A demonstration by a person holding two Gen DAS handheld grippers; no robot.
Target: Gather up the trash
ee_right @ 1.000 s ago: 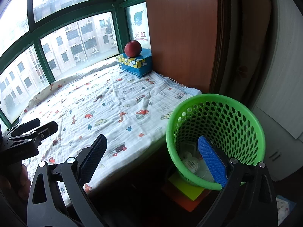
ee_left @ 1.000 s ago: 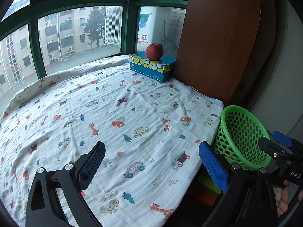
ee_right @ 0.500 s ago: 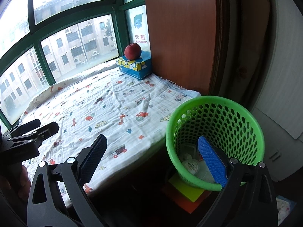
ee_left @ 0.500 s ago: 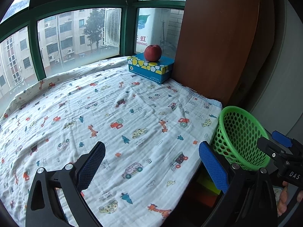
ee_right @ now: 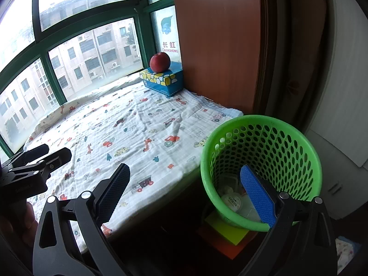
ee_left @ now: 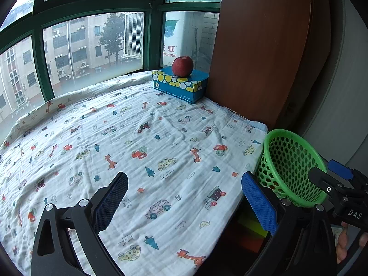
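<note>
A green perforated basket (ee_right: pixel 278 142) stands on the floor at the right edge of the bed. Inside it lie white scraps and a round white lid (ee_right: pixel 231 202). My right gripper (ee_right: pixel 184 181) is open and holds nothing; its right blue pad (ee_right: pixel 255 191) hangs over the basket's near rim. My left gripper (ee_left: pixel 184 197) is open and holds nothing above the printed blanket (ee_left: pixel 142 138), with the basket (ee_left: pixel 292 161) just to its right. Each gripper shows in the other's view: the right gripper (ee_left: pixel 340 181) and the left gripper (ee_right: pixel 39 161). No loose trash shows on the blanket.
A red apple (ee_left: pixel 182 66) sits on a blue tissue box (ee_left: pixel 181 86) in the far corner by the window. A brown wooden panel (ee_right: pixel 218 46) rises behind the basket. Yellow and orange sheets (ee_right: pixel 227 232) lie under the basket. A hand (ee_left: pixel 342 246) holds the right gripper.
Both views have drifted only slightly. Both grippers stay open, and the basket and apple have not moved.
</note>
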